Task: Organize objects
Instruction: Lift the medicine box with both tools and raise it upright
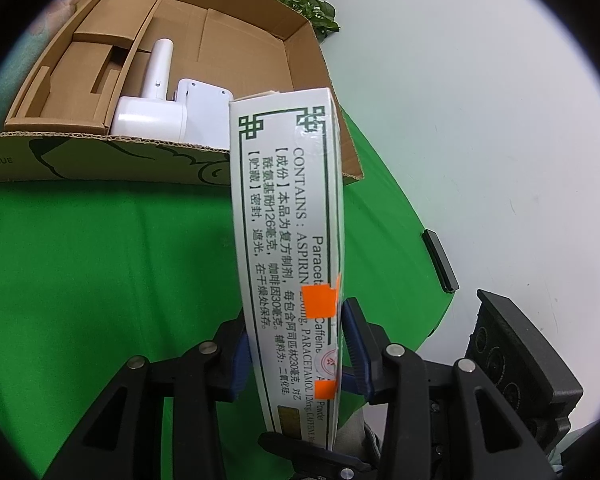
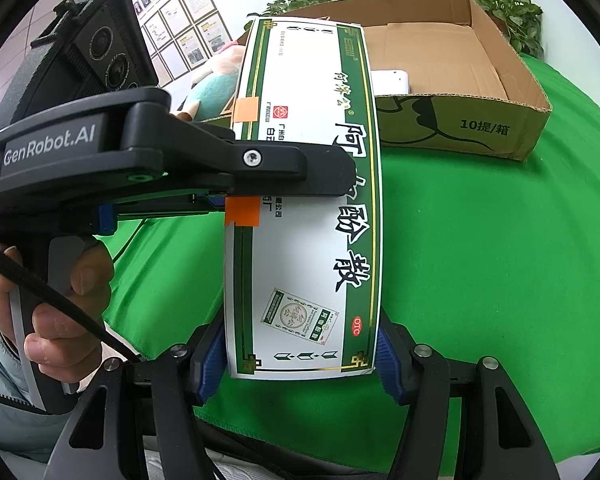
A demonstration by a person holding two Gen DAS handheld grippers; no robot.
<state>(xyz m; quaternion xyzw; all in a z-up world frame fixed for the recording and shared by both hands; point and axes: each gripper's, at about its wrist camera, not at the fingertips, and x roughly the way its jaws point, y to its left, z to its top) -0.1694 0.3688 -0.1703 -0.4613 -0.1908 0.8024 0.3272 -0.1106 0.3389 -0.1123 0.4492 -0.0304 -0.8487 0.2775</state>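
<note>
Both grippers are pinching the box (image 1: 288, 236): left gripper (image 1: 296, 356) across its thin sides, right gripper (image 2: 300, 360) across its wide face. The carton (image 1: 204, 40) is lying ahead of both jaws; releasing one grip before lowering should prevent twisting.

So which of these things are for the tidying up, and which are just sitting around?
For the job:
- white and green cardboard medicine box
- left gripper
- right gripper
- open brown cardboard carton

Just there:
- green cloth
- leafy potted plant
- plush toy
- white plastic device
</note>
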